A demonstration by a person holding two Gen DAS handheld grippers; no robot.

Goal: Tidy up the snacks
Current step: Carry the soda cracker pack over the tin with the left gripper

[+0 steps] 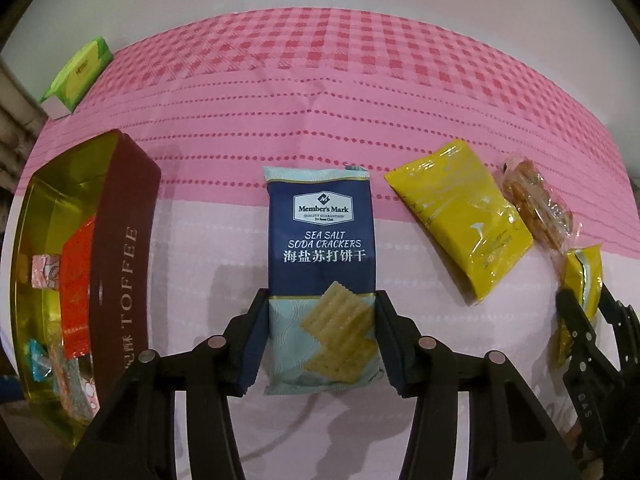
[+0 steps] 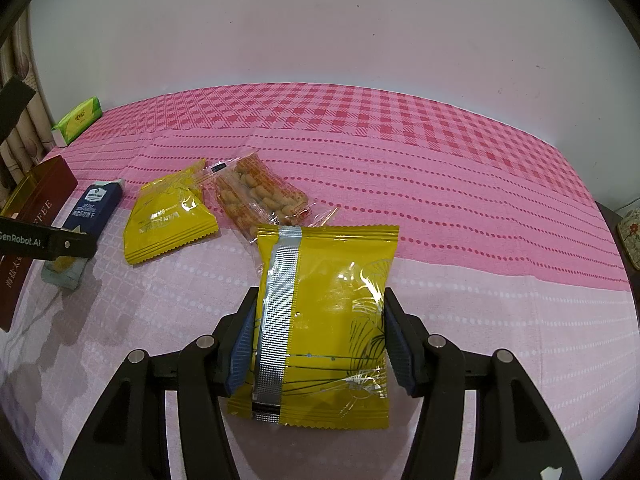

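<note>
My left gripper (image 1: 320,332) is shut on a blue Sea Salt Soda Crackers pack (image 1: 320,248), its pads on both long sides. My right gripper (image 2: 318,340) is shut on a yellow snack pack (image 2: 324,320), seam side up; the same gripper and pack show at the right edge of the left wrist view (image 1: 582,280). A brown toffee tin (image 1: 120,248) with a gold inside stands open at the left and holds a red pack (image 1: 76,280) and several small candies. A second yellow pack (image 1: 464,220) and a clear pack of orange snacks (image 1: 536,204) lie on the cloth.
A pink checked tablecloth (image 2: 400,152) covers the table, which ends at a white wall. A green tissue pack (image 1: 78,72) lies at the far left corner. A dark edge with a floral item (image 2: 630,236) is at the right.
</note>
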